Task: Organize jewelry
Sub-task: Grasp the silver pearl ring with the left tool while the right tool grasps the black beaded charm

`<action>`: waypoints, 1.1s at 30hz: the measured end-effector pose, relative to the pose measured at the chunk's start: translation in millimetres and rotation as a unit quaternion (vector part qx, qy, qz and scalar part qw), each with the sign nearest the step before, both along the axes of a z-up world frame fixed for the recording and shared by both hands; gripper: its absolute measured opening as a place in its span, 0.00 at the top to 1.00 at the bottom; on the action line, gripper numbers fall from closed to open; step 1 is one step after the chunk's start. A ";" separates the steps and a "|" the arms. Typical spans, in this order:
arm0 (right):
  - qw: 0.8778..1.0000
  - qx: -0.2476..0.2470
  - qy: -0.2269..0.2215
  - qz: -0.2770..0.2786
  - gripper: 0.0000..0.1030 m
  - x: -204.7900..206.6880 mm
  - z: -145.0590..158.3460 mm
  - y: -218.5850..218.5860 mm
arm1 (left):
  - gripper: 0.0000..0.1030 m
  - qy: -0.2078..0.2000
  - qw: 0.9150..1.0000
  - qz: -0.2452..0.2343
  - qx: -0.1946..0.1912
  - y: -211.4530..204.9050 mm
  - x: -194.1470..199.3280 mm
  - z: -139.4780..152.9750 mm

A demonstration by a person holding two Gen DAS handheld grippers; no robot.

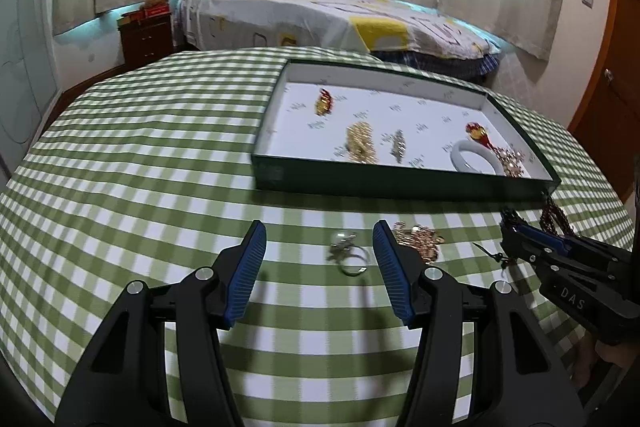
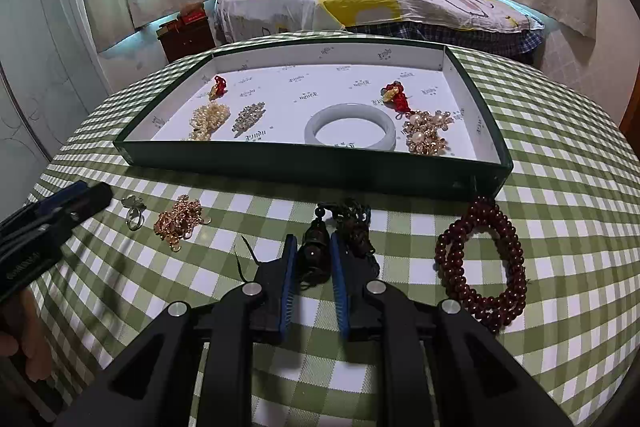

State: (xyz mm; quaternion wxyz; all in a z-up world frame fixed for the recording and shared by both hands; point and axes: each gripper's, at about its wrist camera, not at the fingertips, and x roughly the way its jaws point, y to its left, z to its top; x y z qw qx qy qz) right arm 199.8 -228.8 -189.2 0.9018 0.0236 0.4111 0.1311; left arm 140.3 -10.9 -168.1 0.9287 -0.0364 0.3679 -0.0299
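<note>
On the green checked tablecloth, right gripper angled down toward the table, pads pinched tight on a dark bead pendant in front of the green tray. Left gripper tilted down too, fingers half apart, holding nothing, hovering over a silver ring beside a gold chain. Red bead bracelet lying right of the pendant.
</note>
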 end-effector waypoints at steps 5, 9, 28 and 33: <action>1.000 0.009 -0.003 0.001 0.83 -0.2 -0.6 -2.6 | 0.59 0.026 1.000 -0.013 0.003 -12.2 10.0 -10.2; 1.000 0.014 -0.003 0.001 0.83 0.0 -0.8 -4.0 | 0.69 0.045 0.999 -0.017 0.000 -15.2 14.5 -18.9; 1.000 0.013 -0.010 -0.002 0.83 -3.1 -0.5 -3.5 | 0.76 0.029 0.999 -0.023 -0.002 -8.3 8.0 -15.4; 1.000 0.013 -0.013 -0.005 0.83 -4.4 0.3 -4.0 | 0.76 0.024 0.999 -0.022 -0.002 -5.3 6.2 -10.0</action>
